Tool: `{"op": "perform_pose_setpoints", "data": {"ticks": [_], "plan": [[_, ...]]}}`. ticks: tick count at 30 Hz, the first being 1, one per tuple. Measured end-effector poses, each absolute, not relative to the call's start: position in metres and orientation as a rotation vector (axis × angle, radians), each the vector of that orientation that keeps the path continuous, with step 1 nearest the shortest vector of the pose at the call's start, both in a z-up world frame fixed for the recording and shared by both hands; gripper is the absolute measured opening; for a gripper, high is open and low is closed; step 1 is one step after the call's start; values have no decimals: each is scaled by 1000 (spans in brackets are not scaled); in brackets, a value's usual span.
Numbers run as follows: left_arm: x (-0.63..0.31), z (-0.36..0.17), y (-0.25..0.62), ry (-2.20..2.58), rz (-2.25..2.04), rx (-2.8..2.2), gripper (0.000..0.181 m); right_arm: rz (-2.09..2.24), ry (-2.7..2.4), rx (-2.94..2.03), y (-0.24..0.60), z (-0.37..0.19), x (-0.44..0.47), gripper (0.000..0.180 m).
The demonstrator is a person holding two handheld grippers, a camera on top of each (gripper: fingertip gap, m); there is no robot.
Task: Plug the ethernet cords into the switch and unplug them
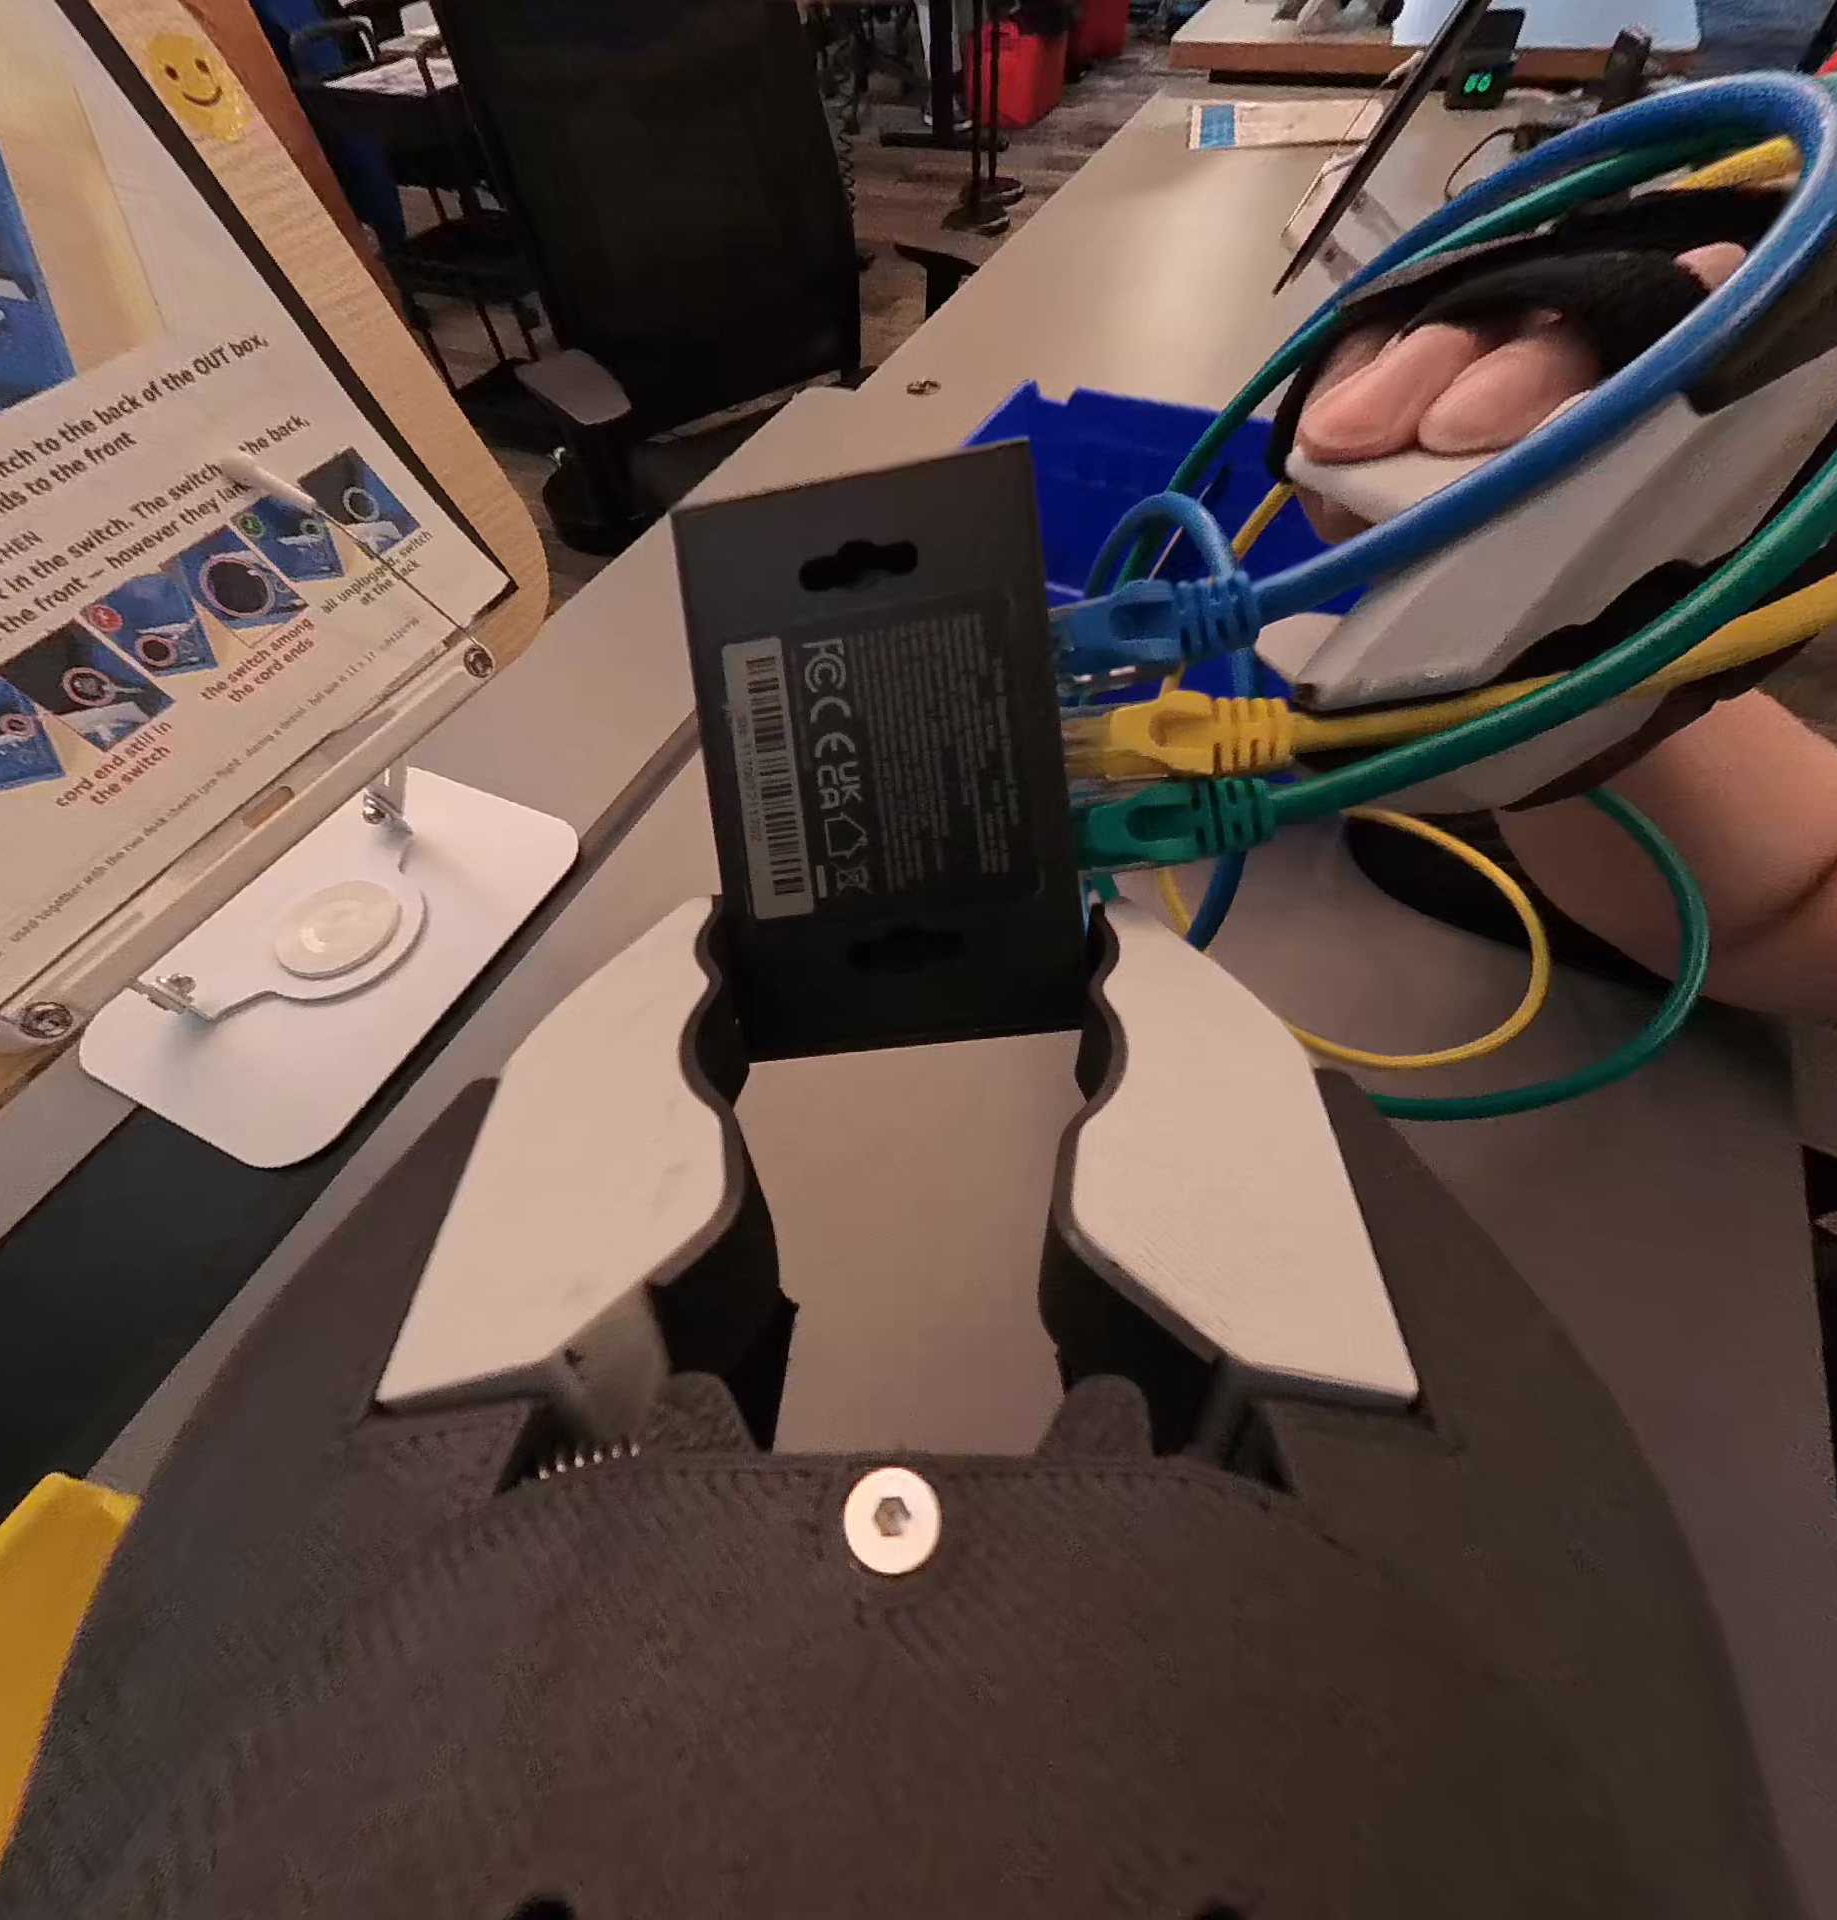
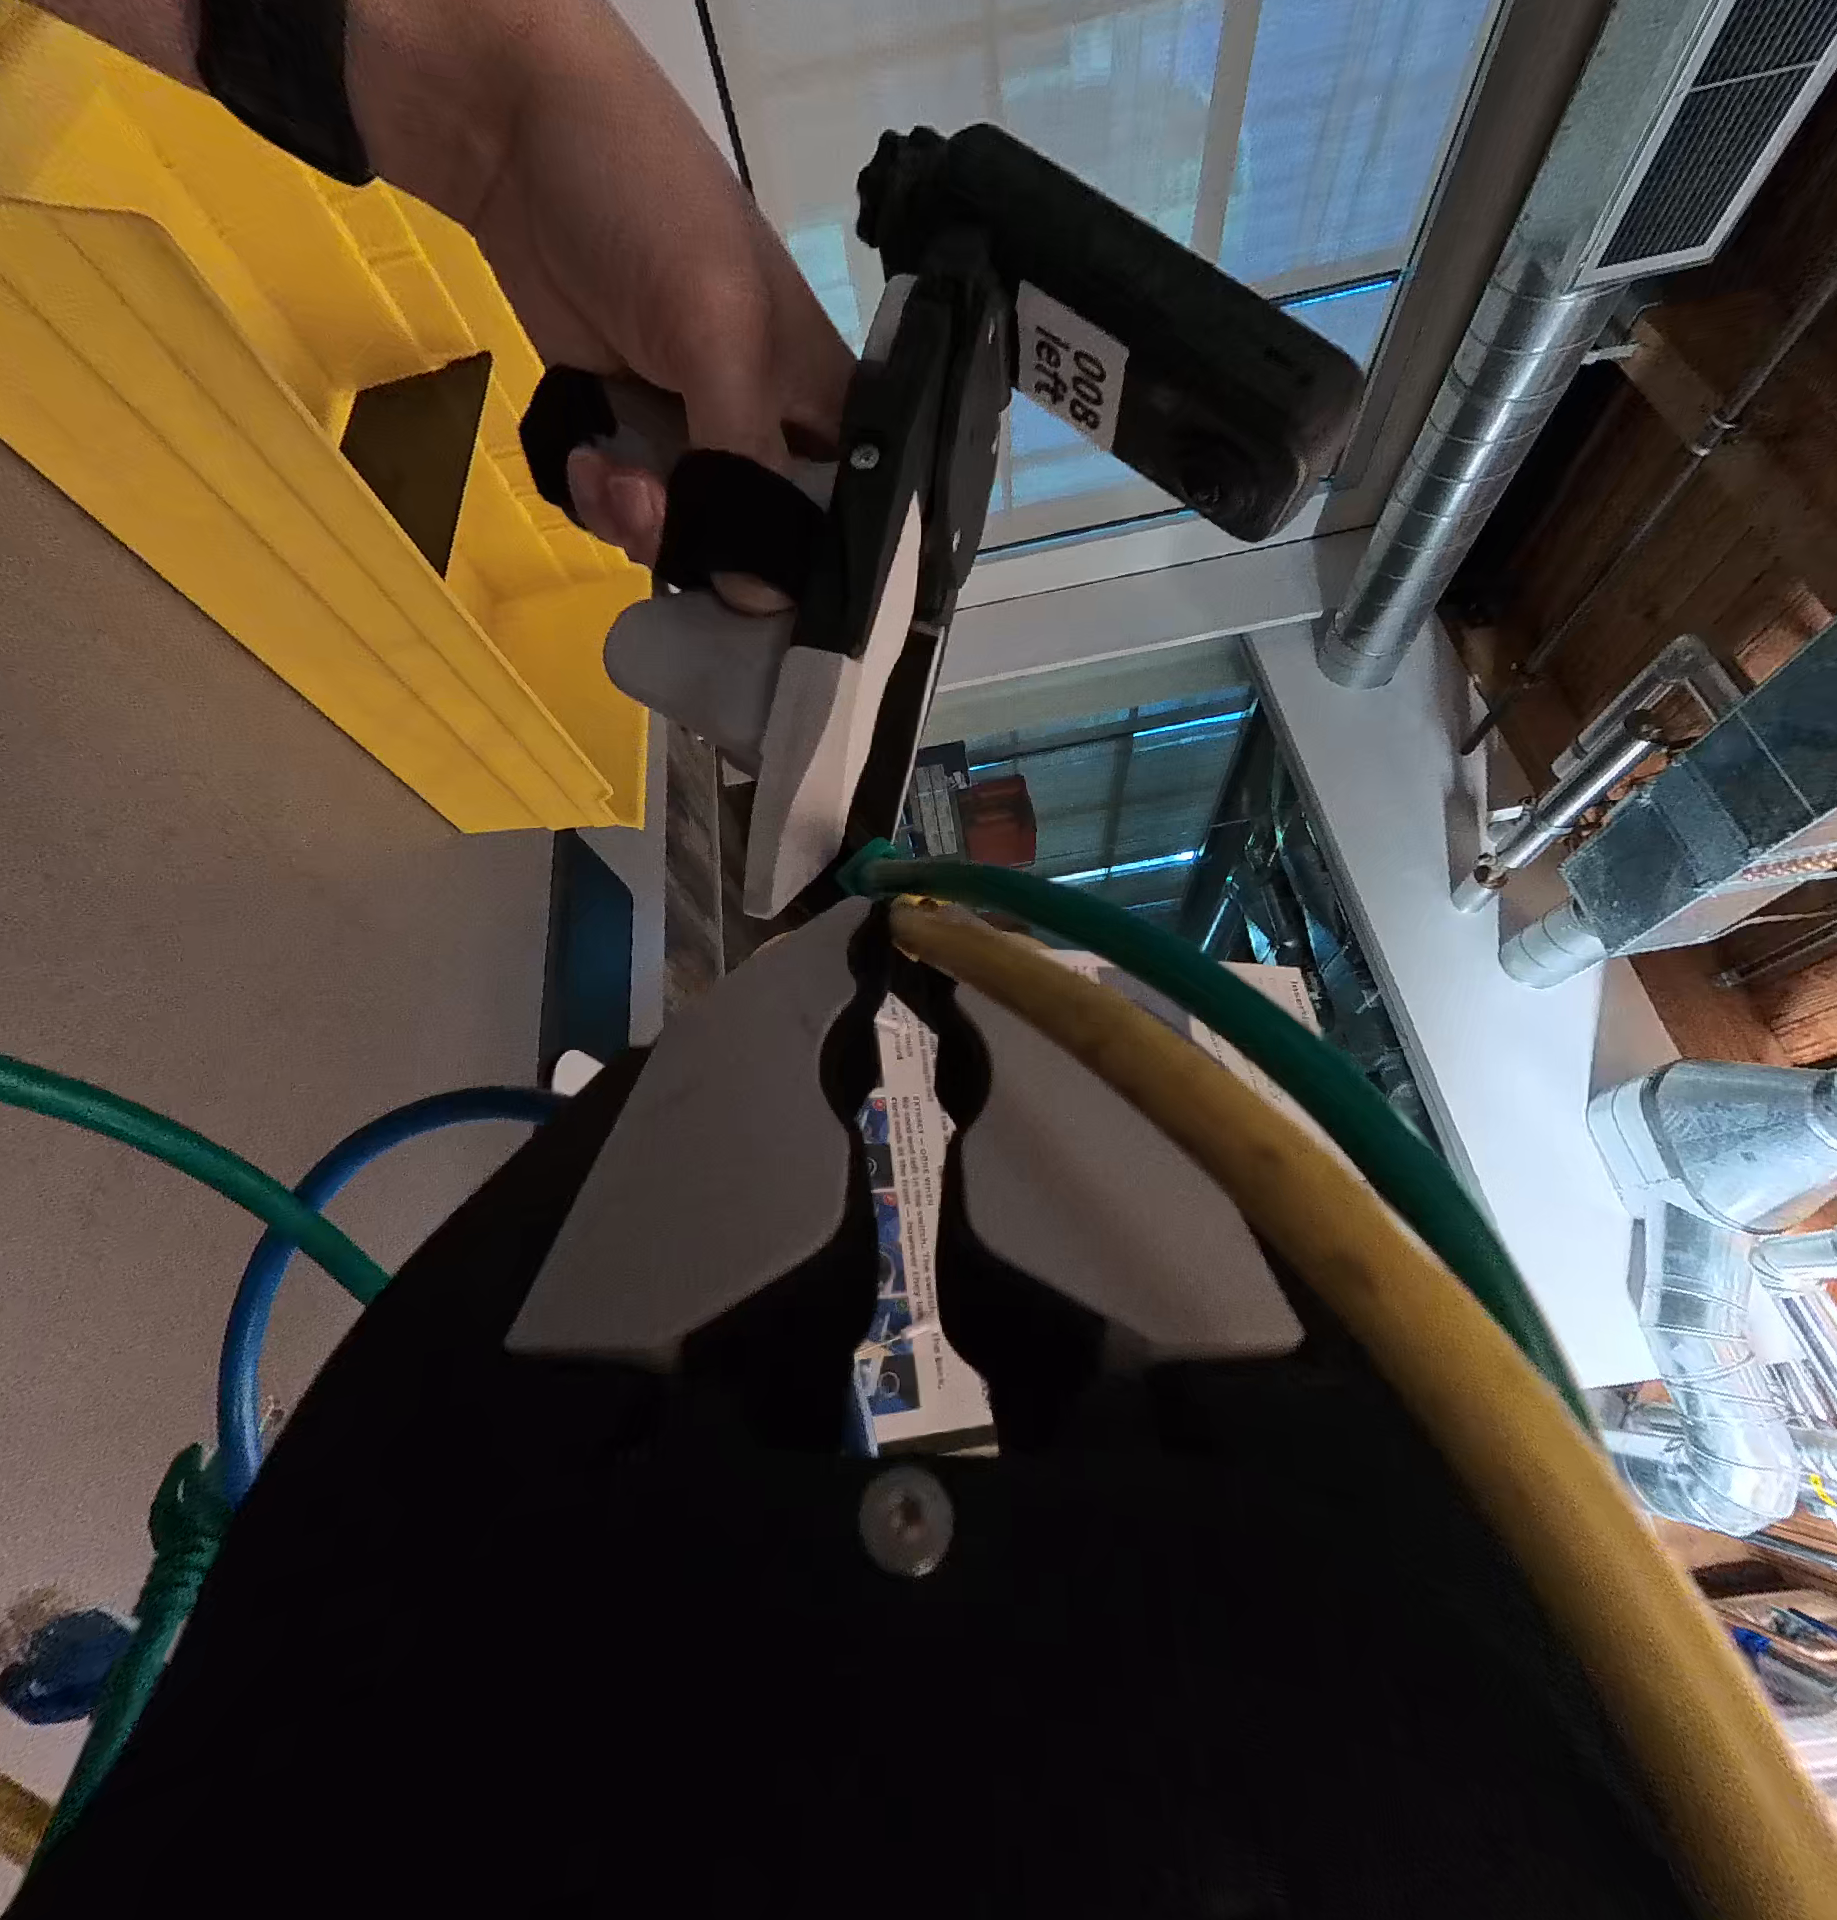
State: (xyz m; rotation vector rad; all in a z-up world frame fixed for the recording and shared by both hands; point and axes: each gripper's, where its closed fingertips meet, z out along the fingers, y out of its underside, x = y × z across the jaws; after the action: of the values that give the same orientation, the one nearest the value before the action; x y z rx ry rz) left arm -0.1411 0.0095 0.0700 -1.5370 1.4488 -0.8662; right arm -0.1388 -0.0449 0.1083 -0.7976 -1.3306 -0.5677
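My left gripper point(image 1: 898, 956) is shut on the lower end of the black switch point(image 1: 872, 727) and holds it upright above the table, label side towards the camera. A blue plug point(image 1: 1153, 618), a yellow plug point(image 1: 1184, 732) and a green plug point(image 1: 1174, 821) sit in its right edge. My right gripper point(image 1: 1309, 691) comes in from the right, its tip between the blue and yellow plugs. In the right wrist view its jaws point(image 2: 872, 935) are closed at the tip with nothing seen between them. The yellow cord point(image 2: 1257, 1164) and green cord point(image 2: 1205, 997) run along its right side, the blue cord point(image 2: 259, 1278) along its left.
An instruction sheet on a stand point(image 1: 166, 520) with a white base point(image 1: 353, 966) stands at the left. A blue bin point(image 1: 1122, 457) sits behind the switch. A yellow bin point(image 2: 270, 468) lies on the grey table point(image 2: 166, 987). Cord loops hang around the right hand point(image 1: 1413, 405).
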Motion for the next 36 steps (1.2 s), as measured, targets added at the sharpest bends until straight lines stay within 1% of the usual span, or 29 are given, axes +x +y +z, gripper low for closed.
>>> {"op": "perform_pose_setpoints", "data": {"ticks": [1, 10, 18, 29, 33, 34, 35, 36], "plan": [[-142, 69, 10, 1450, -861, -1543, 62, -566, -1329, -802, -44, 108, -139, 6], [-134, 76, 15, 1371, -900, -1517, 62, -482, -1250, -850, -38, 113, -133, 7], [-127, 108, 30, 1099, -950, -1366, 61, -319, -955, -1026, -22, 134, -118, 7], [-126, 121, 24, 1020, -980, -1243, 61, -66, -764, -1075, -25, 147, -117, 7], [-124, 122, 20, 1030, -955, -1216, 61, 5, -758, -1079, -29, 151, -115, 11], [-125, 123, 20, 1028, -940, -1205, 62, -9, -768, -1075, -30, 150, -115, 11], [-125, 122, 20, 1032, -929, -1203, 61, -31, -779, -1070, -29, 149, -116, 6], [-126, 121, 20, 1043, -923, -1205, 61, -43, -786, -1063, -30, 148, -116, 11]]}}
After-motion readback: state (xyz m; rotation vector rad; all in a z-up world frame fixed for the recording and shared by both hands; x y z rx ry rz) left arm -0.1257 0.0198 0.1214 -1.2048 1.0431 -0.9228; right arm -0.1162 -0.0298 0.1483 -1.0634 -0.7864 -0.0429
